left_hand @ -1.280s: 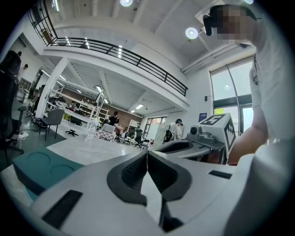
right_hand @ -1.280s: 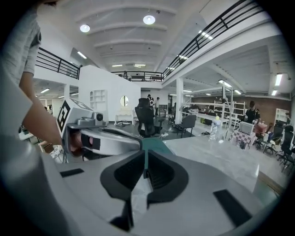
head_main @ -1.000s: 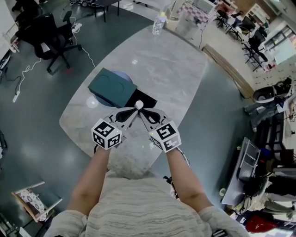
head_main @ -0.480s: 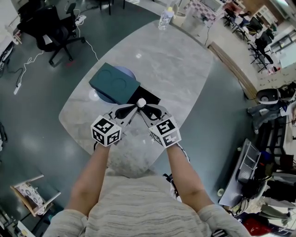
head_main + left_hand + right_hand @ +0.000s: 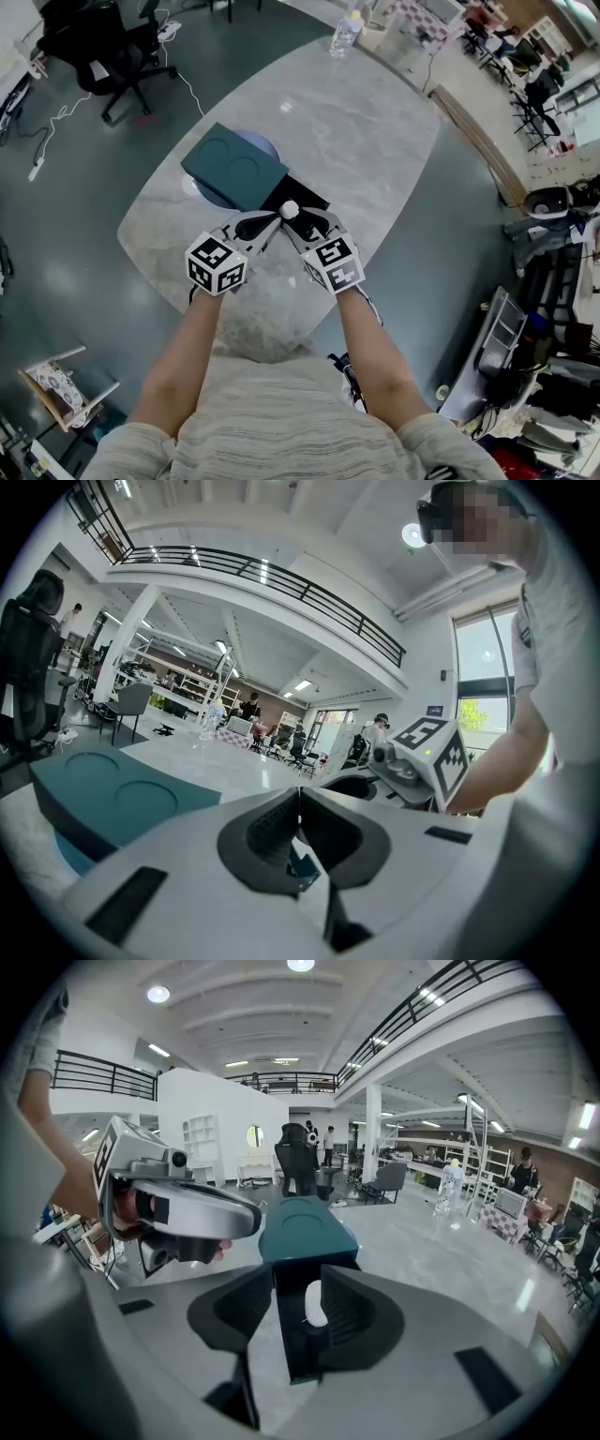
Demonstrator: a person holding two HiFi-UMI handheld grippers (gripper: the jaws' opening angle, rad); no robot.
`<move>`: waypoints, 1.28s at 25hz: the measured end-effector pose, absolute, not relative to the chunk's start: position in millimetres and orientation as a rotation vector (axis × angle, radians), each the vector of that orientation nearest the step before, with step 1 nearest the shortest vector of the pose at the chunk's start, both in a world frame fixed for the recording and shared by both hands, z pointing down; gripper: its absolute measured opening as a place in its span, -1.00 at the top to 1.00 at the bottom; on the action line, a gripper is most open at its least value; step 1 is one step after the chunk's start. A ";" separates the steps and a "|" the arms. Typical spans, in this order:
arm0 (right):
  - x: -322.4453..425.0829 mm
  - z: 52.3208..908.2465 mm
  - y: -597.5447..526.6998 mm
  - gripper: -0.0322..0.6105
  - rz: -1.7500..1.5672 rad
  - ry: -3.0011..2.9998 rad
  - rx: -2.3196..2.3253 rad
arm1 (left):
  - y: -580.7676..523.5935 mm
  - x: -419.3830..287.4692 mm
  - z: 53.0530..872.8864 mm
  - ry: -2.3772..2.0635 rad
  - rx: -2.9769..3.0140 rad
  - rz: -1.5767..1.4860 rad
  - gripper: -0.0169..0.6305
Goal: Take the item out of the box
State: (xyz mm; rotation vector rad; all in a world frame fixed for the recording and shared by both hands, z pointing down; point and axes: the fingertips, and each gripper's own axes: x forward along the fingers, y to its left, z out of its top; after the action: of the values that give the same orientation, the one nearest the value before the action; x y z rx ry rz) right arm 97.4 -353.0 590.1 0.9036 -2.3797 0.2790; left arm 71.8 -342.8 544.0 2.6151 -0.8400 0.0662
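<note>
The right gripper (image 5: 297, 1277) is released and its jaws are opening. Between them stands the item (image 5: 314, 1305), a small white oval piece. It lies against the pad on the right side in the right gripper view, and a clear gap separates it from the other pad, so the gripper is not squeezing it. The item is above the open black box (image 5: 289, 1358), and I cannot tell if it touches the box floor.

The left gripper (image 5: 298, 794) is clenched. In its own view the two jaw tips meet with no gap and no white piece shows between them. Only a small teal edge shows through the opening behind the tips. In the head view both grippers point to the same place, their tips just beside each other at the near end of the box, with the item there.

The teal lid (image 5: 234, 169) lies just behind the box, tilted, over a blue round thing (image 5: 260, 143) on the grey table (image 5: 366, 131). The lid is close in front of both grippers. A bottle (image 5: 345, 31) stands at the far edge of the table, well apart. A black chair (image 5: 94, 42) is on the floor beyond.
</note>
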 end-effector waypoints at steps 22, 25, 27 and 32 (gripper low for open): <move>101.1 640.7 -380.7 0.17 0.385 -2.230 0.889 | -358.5 68.9 557.5 -0.848 2.564 0.060 0.88; 101.3 646.2 -382.9 0.17 0.386 -2.212 0.890 | -359.0 67.6 558.6 -0.856 2.561 0.059 0.88; 101.5 649.1 -384.0 0.17 0.392 -2.200 0.889 | -358.3 67.1 558.9 -0.860 2.558 0.057 0.88; 98.6 656.5 -388.9 0.17 0.406 -2.172 0.881 | -358.5 63.4 560.5 -0.865 2.546 0.056 0.88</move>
State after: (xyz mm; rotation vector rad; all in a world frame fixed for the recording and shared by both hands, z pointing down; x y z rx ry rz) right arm 98.6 -388.9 656.5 0.8811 -2.1715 0.4063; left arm 63.4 -358.5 560.5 2.5464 -0.8652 0.0560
